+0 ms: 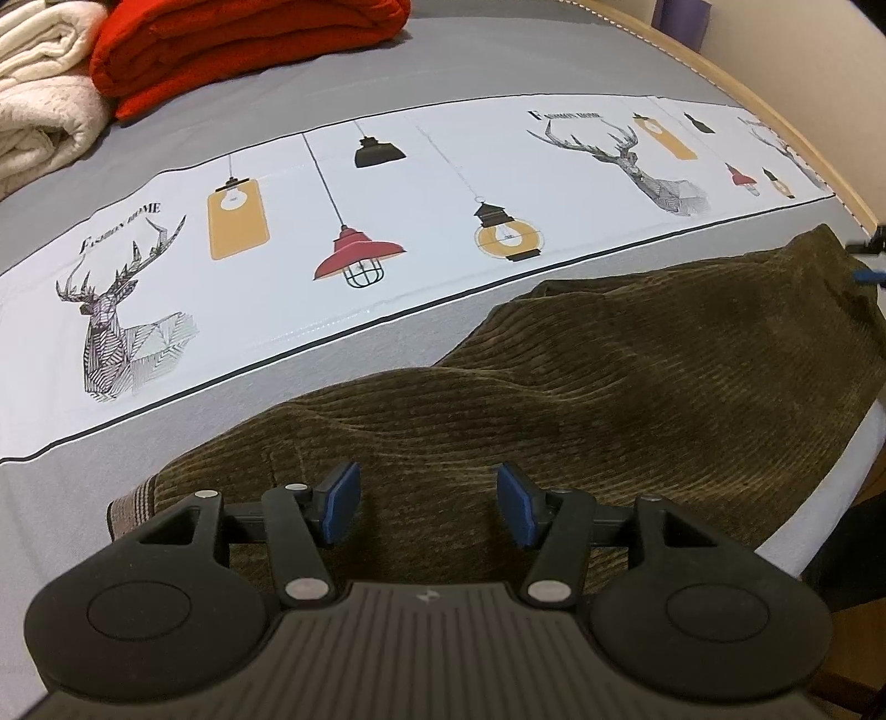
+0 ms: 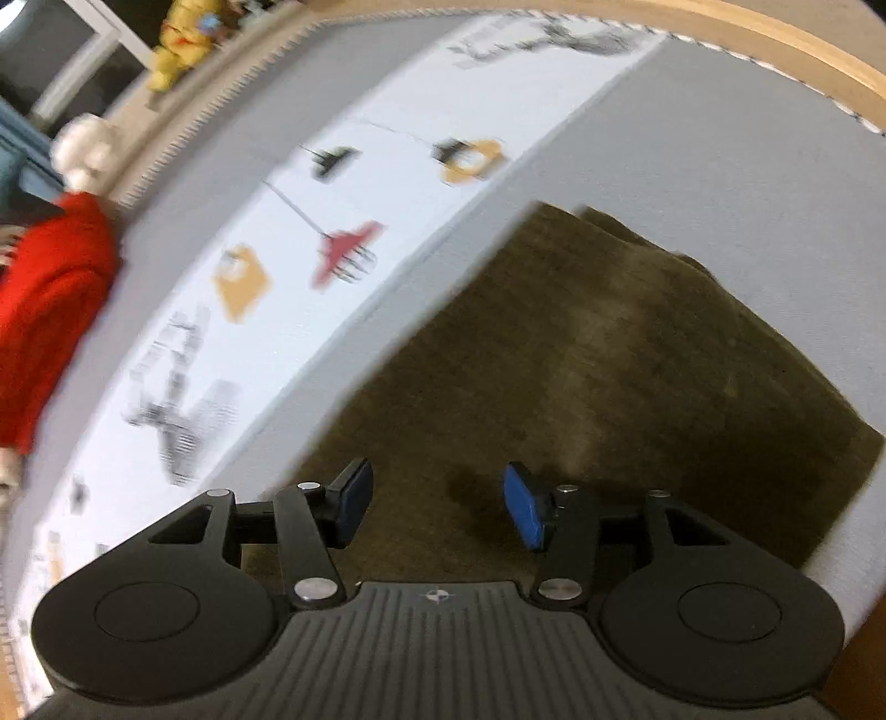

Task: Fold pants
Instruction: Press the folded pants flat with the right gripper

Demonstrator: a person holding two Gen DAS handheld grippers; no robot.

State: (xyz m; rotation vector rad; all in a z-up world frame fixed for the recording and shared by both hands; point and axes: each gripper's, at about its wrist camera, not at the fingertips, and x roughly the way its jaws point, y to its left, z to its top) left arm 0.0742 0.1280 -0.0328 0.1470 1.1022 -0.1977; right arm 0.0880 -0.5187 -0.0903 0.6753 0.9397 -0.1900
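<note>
1. The left gripper (image 1: 426,504), black with blue pads, stands with its jaws apart and nothing between them; it hangs just above the near end of the olive-brown corduroy pants (image 1: 609,387).
2. The right gripper (image 2: 437,507), of the same black build with blue pads, also has its jaws parted and empty, poised over the same pants (image 2: 609,376). Its view is blurred, so whether the pads brush the cloth cannot be told.
3. The pants lie on the grey bed sheet (image 1: 498,61), folded into a broad flat shape with a few soft ridges. In the left wrist view a striped waistband edge (image 1: 130,507) shows at the pants' near left corner.
4. Just beyond the pants' far edge runs a white printed band (image 1: 387,221) across the sheet, with drawn deer heads, hanging lamps and yellow tags.
5. Well beyond the pants, past that band, sits a folded red blanket (image 1: 232,39), and beside it a folded cream fleece blanket (image 1: 39,99).
6. To the right of the pants, the bed's light wooden frame (image 1: 775,116) curves along the sheet's edge.
7. In the right wrist view a yellow soft object (image 2: 185,41) sits far beyond the pants, off the bed; it is too blurred to identify.
</note>
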